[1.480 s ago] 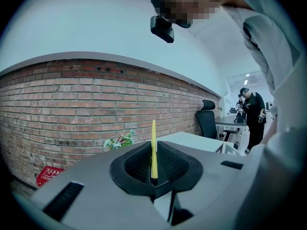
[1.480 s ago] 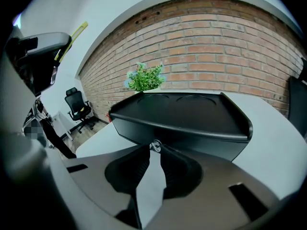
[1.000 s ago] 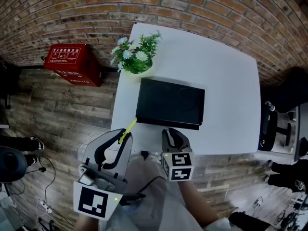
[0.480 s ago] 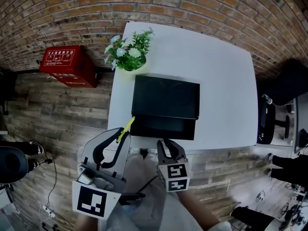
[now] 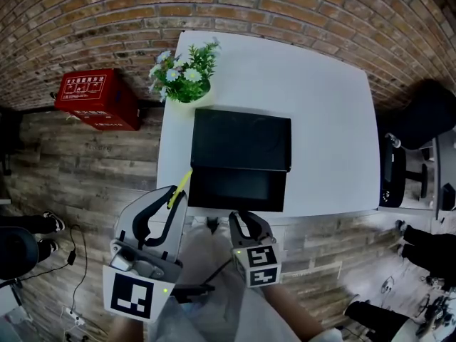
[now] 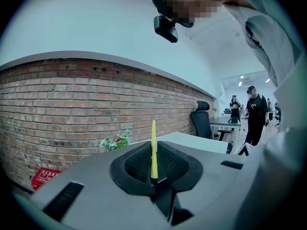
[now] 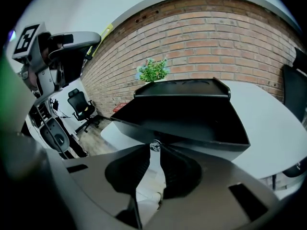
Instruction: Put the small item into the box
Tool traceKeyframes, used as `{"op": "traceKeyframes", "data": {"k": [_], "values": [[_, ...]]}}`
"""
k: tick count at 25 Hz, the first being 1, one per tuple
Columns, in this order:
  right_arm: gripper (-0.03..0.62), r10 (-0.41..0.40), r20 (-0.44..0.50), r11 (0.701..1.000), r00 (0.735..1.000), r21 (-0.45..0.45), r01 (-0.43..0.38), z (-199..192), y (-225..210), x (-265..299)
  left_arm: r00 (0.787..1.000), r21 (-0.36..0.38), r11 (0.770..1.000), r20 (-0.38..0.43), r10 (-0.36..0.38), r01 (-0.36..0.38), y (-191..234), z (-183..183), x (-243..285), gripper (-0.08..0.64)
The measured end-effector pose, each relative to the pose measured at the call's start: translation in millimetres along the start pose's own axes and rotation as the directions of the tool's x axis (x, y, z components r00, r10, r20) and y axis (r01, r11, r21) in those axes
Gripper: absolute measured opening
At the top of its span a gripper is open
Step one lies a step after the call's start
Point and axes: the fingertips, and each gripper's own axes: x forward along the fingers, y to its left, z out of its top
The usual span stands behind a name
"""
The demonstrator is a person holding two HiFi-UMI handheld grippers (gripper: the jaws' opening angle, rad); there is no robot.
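A black box (image 5: 242,140) lies on the white table (image 5: 331,120). Its lower part (image 5: 235,189) is slid out toward me like a drawer, showing a dark inside (image 7: 192,116). My right gripper (image 5: 242,216) is at the drawer's near edge, shut on a small shiny knob (image 7: 154,146) there. My left gripper (image 5: 169,199) hovers off the table's near left corner, shut on a thin yellow stick (image 5: 179,187) that points toward the box. In the left gripper view the stick (image 6: 153,147) stands upright between the pads.
A potted plant (image 5: 182,77) stands just behind the box at the table's far left. A red case (image 5: 96,98) sits on the wooden floor by the brick wall. An office chair (image 5: 395,184) is at the right. People (image 6: 253,114) stand far off.
The box's lower part has slid out toward me, drawn by my right gripper at its knob. The left gripper keeps hold of the yellow stick, almost unmoved.
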Motion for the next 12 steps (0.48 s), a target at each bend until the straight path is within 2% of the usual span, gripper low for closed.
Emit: {"op": "traceKeyframes", "data": {"k": [8,12], "values": [[0.087,0.021,0.014,0.999,1.000,-0.040,-0.020,7,6,-12,1.000,0.003,1.000,0.007,-0.002,0.002,0,4,-1,0.051],[0.087,0.008,0.071,0.999,0.997,-0.050,-0.004,25,4,-31,1.000,0.013,1.000,0.026,-0.001,0.001,-1,15,0,0.051]]}}
